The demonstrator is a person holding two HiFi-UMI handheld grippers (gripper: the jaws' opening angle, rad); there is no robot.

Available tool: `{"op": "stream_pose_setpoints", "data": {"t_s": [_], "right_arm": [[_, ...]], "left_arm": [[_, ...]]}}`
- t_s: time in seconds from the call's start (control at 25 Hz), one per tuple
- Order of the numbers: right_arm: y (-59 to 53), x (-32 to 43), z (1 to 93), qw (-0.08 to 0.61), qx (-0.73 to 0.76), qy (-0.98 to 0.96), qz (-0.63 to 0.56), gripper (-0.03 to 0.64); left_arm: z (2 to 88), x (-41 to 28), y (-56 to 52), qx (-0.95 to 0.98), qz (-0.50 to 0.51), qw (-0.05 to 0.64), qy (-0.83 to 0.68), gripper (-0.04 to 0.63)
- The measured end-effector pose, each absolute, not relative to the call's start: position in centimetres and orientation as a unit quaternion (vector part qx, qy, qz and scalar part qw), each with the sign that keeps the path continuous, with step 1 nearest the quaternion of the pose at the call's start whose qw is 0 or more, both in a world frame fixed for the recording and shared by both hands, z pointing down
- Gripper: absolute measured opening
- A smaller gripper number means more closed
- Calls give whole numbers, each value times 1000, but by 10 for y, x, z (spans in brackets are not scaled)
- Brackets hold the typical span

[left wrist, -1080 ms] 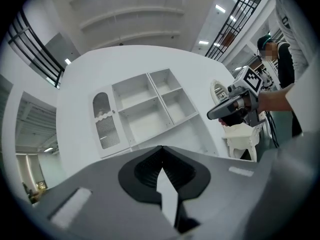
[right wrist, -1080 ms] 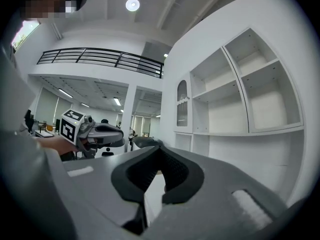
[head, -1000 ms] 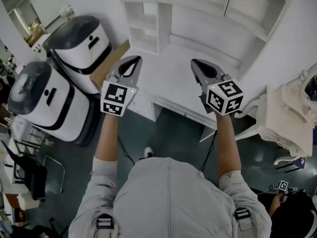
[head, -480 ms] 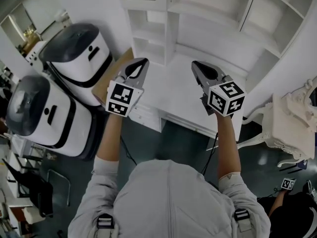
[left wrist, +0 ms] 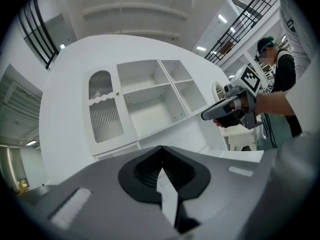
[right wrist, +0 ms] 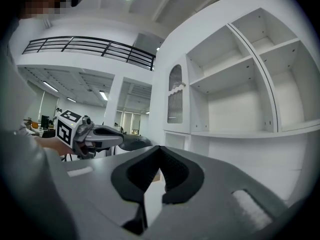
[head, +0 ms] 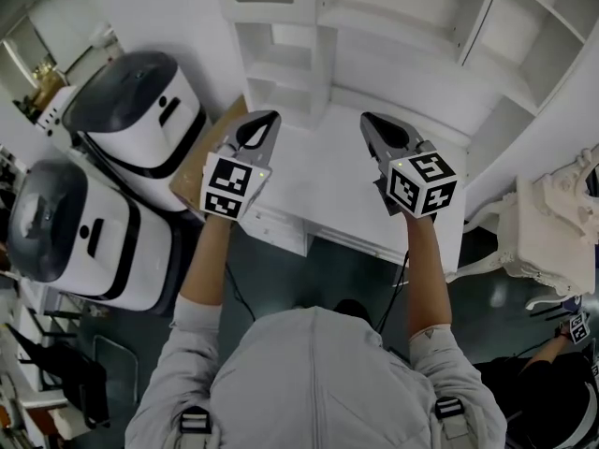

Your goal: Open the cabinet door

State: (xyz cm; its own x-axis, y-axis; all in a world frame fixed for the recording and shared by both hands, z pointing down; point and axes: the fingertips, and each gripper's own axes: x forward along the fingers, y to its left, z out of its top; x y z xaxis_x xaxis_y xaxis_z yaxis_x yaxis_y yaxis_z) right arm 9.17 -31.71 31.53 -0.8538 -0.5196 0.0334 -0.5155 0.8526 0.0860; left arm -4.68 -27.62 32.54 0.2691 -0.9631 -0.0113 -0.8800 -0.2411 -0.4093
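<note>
While left gripper (head: 266,118) and right gripper (head: 369,119) hover closed, empty, cabinet door (left wrist: 103,107) seemingly shut

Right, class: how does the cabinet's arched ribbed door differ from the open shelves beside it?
The arched ribbed door is shut, covering its compartment; the open shelves have no door and look empty. The door is one tall narrow panel; the open shelves are divided into stacked compartments. Both are white parts of one cabinet.
</note>
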Motion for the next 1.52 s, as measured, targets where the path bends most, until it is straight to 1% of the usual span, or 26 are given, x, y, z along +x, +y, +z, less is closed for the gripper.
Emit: {"op": "stream_pose_setpoints", "data": {"t_s": [0.2, 0.48, 0.64, 0.72, 0.92, 1.12, 1.28, 1.52], "right_arm": [[-340, 81, 306, 44, 268, -961, -52, 2], [-391, 71, 285, 40, 263, -962, -64, 2], [-419, 63, 273, 51, 243, -965, -87, 3], [-434, 57, 260, 44, 235, -966, -99, 3], [-468, 39, 236, 26, 222, -970, -98, 34], [-495, 8, 210, 6, 213, -973, -86, 71], [-513, -10, 199, 6, 223, -971, -88, 104], [-542, -41, 187, -8, 248, -966, -69, 132]], "left_arm": [[321, -58, -299, -776, -99, 150, 605, 18], [305, -67, -343, -765, -99, 154, 617, 20], [293, -73, -370, -753, -101, 152, 632, 40], [281, -77, -385, -747, -95, 159, 638, 48], [241, -85, -423, -736, -84, 188, 645, 63], [186, -109, -461, -729, -68, 220, 645, 97], [145, -120, -485, -734, -47, 247, 631, 103], [102, -127, -524, -756, -38, 274, 594, 121]]}}
